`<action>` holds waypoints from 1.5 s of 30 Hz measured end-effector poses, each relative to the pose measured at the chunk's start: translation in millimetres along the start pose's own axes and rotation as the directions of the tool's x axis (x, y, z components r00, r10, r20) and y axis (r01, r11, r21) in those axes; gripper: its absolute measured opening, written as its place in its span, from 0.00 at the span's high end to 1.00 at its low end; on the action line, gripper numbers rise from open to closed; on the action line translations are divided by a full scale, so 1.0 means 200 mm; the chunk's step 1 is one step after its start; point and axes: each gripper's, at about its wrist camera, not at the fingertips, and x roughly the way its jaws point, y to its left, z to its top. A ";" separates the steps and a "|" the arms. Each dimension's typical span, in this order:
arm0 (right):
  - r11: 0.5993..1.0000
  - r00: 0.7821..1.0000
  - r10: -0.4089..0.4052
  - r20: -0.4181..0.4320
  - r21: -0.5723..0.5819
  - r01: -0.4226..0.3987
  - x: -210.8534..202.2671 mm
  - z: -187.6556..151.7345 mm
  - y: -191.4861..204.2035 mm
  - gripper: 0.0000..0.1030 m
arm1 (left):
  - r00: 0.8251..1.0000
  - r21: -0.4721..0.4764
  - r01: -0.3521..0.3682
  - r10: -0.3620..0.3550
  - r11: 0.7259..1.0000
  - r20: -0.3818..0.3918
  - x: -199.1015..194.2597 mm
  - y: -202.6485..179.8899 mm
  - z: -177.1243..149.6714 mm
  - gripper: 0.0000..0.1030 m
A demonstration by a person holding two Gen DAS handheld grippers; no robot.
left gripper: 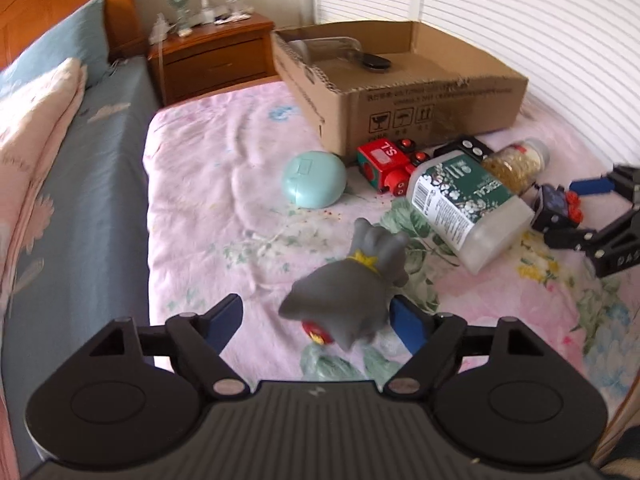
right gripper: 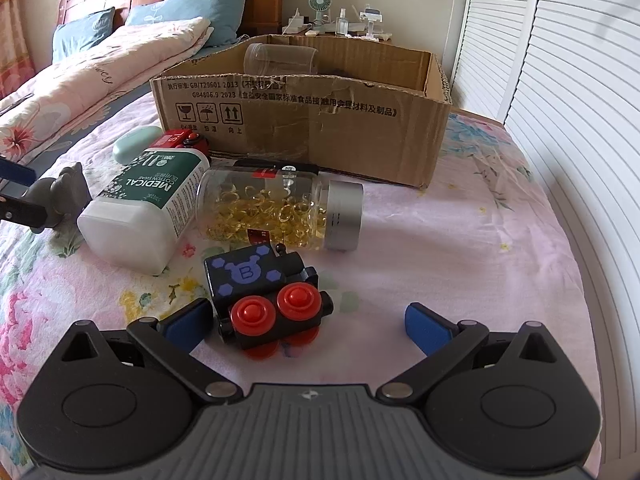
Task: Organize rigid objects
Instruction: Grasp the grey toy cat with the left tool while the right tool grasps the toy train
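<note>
Both grippers apart, each straddling a toy on the bed; nothing clamped.

Left gripper (left gripper: 316,322) stands open around the grey figure (left gripper: 352,292), right pad just beside it: looks rubbery and light, best pinched across the body. Right gripper (right gripper: 308,326) is wide around the black toy train (right gripper: 266,300) (hard, small, wheels may roll; take the flat sides). Beyond lie the swab bottle (right gripper: 144,216) and capsule jar (right gripper: 280,212), smooth and round. Cardboard box (right gripper: 304,120) sits behind, open-topped, room above its rim.
</note>
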 end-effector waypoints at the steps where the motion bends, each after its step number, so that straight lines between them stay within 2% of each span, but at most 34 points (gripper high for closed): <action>1: 1.000 1.000 0.000 0.001 -0.001 0.000 0.00 0.00 0.00 0.00 | 1.000 -0.021 0.012 -0.012 1.000 -0.012 0.00 0.00 0.00 0.20; 5: 1.000 1.000 0.005 0.005 -0.006 -0.005 0.00 -0.01 0.00 0.00 | 0.994 -0.092 0.077 -0.083 0.993 -0.066 0.04 -0.04 -0.02 0.20; 8: 1.000 1.000 0.010 0.008 -0.010 -0.010 -0.01 -0.01 0.00 0.00 | 0.992 -0.125 0.096 -0.105 0.988 -0.064 0.07 -0.06 0.01 0.20; 14: 0.999 1.000 0.023 0.010 -0.025 -0.023 -0.01 -0.02 0.01 0.00 | 0.995 -0.141 0.096 -0.100 0.985 -0.024 0.12 -0.07 0.10 0.19; 19: 0.998 0.999 0.038 0.008 -0.044 -0.037 -0.01 -0.02 0.01 0.00 | 0.998 -0.127 0.063 -0.066 0.990 -0.021 0.19 -0.09 0.16 0.19; 28: 0.986 0.996 0.083 0.013 -0.144 -0.080 -0.01 0.01 0.04 0.01 | 1.000 -0.123 0.002 -0.003 0.992 -0.013 0.25 -0.09 0.16 0.19; 33: 0.972 0.991 0.131 0.015 -0.197 -0.126 -0.01 0.03 0.06 0.09 | 1.000 -0.121 -0.007 0.007 0.993 -0.007 0.26 -0.10 0.17 0.19; 35: 0.968 0.989 0.149 0.014 -0.208 -0.143 -0.01 0.03 0.06 0.16 | 1.000 -0.122 -0.010 0.009 0.993 -0.005 0.26 -0.11 0.17 0.19; 45: 0.953 0.988 0.157 0.017 -0.265 -0.146 0.00 0.07 0.08 0.32 | 1.000 -0.110 -0.016 0.016 0.994 -0.004 0.26 -0.11 0.18 0.21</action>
